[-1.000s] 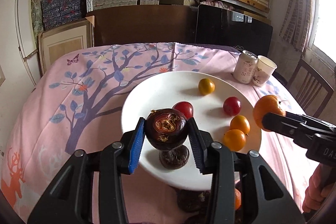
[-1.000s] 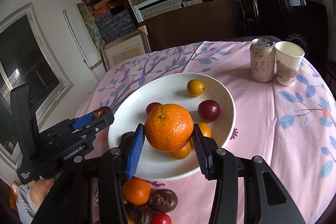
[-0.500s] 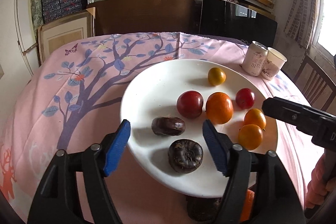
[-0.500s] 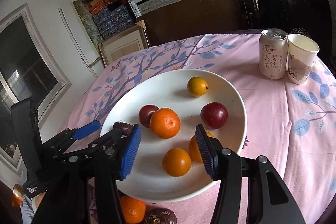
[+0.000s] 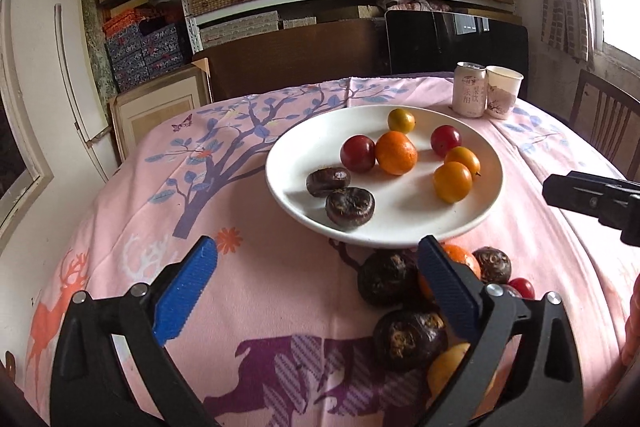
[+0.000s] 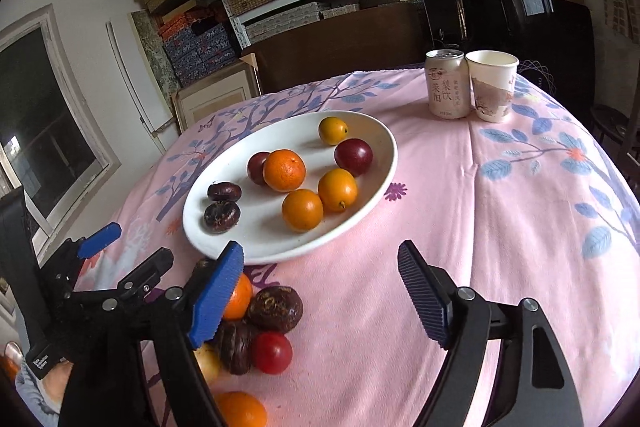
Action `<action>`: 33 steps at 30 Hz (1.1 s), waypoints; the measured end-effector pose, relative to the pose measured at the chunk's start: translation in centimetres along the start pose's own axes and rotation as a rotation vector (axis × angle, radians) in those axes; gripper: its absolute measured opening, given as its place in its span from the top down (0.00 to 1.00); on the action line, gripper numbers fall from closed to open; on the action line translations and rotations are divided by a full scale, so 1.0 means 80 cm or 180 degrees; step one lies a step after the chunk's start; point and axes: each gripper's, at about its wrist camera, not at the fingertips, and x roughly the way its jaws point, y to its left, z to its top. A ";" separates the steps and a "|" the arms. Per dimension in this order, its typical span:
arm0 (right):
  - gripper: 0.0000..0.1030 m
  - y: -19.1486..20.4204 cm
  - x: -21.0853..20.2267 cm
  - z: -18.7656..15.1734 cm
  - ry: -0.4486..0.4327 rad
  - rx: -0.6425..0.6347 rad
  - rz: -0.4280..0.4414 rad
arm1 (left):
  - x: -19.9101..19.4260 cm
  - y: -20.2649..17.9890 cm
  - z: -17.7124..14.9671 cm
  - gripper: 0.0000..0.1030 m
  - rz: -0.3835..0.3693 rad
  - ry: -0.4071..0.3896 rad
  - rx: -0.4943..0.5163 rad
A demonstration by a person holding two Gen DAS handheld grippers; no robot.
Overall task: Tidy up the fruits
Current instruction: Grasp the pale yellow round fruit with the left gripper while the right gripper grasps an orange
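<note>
The white plate (image 5: pixel 292 163) (image 6: pixel 256 227) on the pink cloth holds two dark brown fruits (image 5: pixel 350 207), a mandarin (image 5: pixel 396 152) (image 6: pixel 285 170), red plums (image 5: pixel 357 153) and small yellow-orange fruits (image 5: pixel 452 181). Loose fruit lies on the cloth in front of it: dark ones (image 5: pixel 384 283) (image 6: pixel 276 307), an orange (image 6: pixel 238 297) and a red one (image 6: pixel 272 353). My left gripper (image 5: pixel 318 287) hangs before the plate's near rim, jaws opening, nothing between them. My right gripper (image 6: pixel 320 291) is right of the pile, jaws opening too, and empty.
A drink can (image 6: pixel 446 85) and a paper cup (image 6: pixel 492 87) stand at the table's far right. A wooden chair (image 5: pixel 604 115) is beyond the right edge. Shelves of boxes and a framed panel (image 5: pixel 160 111) are behind the table.
A second ago the left gripper held a dark fruit and the right a mandarin over the plate. Both fruits now lie on the plate, and both grippers have drawn back with jaws wide.
</note>
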 end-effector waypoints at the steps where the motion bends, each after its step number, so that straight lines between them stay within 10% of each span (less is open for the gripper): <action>1: 0.21 -0.002 -0.007 -0.005 -0.0006 0.0026 0.0034 | -0.006 0.000 -0.004 0.05 0.0007 -0.0016 -0.0012; 24: 0.18 0.059 -0.016 -0.081 0.0636 -0.0693 0.0330 | -0.031 0.019 -0.026 0.05 0.0013 -0.0043 -0.0250; 33: 0.43 0.059 -0.002 -0.086 0.0872 -0.0695 0.0462 | -0.031 0.015 -0.030 0.05 -0.0072 -0.0006 -0.0234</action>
